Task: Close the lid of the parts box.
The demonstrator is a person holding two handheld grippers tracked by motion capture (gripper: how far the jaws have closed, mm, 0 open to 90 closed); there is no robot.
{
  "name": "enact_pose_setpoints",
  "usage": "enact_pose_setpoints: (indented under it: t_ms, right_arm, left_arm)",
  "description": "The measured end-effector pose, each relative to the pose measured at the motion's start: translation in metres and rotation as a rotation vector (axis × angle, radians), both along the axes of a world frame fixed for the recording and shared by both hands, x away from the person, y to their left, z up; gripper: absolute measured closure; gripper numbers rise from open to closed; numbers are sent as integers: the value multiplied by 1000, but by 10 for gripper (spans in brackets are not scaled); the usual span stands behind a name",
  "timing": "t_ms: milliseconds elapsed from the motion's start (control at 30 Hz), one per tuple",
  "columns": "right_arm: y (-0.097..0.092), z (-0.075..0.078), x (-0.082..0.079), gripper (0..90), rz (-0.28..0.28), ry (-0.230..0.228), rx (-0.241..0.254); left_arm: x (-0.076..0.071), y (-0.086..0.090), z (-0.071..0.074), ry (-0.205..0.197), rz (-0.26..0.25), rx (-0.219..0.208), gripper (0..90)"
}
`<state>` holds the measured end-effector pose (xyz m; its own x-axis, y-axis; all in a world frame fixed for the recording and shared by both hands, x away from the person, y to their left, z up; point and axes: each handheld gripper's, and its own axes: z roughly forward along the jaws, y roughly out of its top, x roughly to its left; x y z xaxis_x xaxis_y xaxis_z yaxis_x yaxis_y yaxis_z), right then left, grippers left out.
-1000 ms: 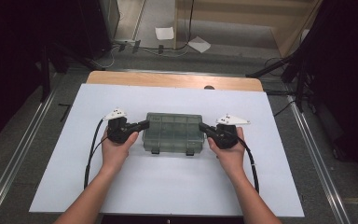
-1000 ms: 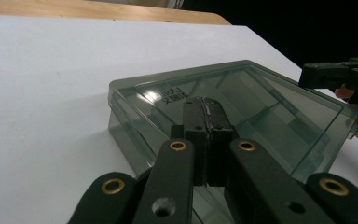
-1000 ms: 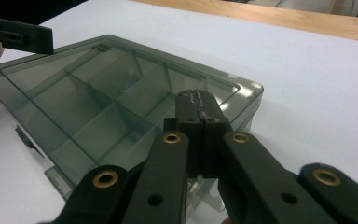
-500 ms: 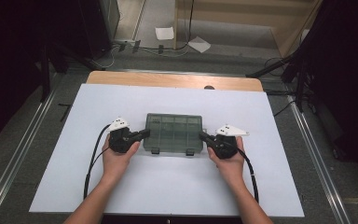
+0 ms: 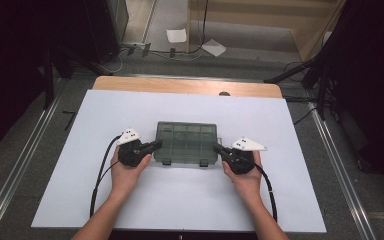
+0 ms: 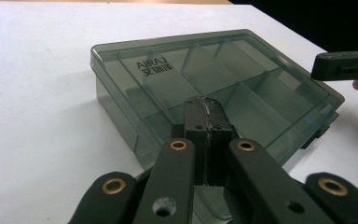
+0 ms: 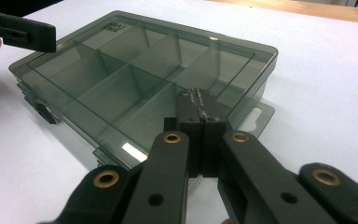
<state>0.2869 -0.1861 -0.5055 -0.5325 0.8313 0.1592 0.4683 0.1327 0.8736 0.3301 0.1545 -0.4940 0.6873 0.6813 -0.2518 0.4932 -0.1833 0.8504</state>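
On the left of the desk (image 5: 80,200), the person's left hand (image 5: 125,175) is holding the left tool (image 5: 156,145) level, its tip pointing right and meeting the left end of the compartment box (image 5: 186,142). In the left gripper view, this tool's jaws are pressing flat together with nothing between them, and their tip is lying over the near edge of the box's clear lid (image 6: 223,79). The smoky, see-through box is sitting closed in the middle of the white desk sheet, its two latches facing the near edge, its dividers showing through the lid. On the right, the right hand (image 5: 247,180) is holding the right tool (image 5: 217,148) level, pointing left at the right end of the box. Its jaws are likewise resting together, empty, their tip over the box's corner beside the hanging tab (image 7: 256,114).
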Motion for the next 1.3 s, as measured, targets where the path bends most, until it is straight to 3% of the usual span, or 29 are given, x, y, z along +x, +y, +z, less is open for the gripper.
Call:
enact_pose_setpoints:
  t_ms: [167,567,700,900,967,1300]
  right_arm:
    - [0,-1,0,900,4,-8,-5]
    - [0,0,0,900,7,-5,-10]
    - [-1,0,0,900,9,-1,-10]
    - [0,1,-1,900,7,3,-11]
    - [-1,1,0,900,7,1,-10]
    - [-1,2,-1,900,6,12,-5]
  left_arm:
    - [-1,-1,-1,4,-11,-5,898]
    - [-4,3,3,-30,-13,19,881]
    - [-7,12,6,-24,-11,-5,583]
    - [-17,25,8,-61,21,39,161]
    - [-20,30,8,-68,8,48,30]
    - [-39,56,7,-87,31,74,0]
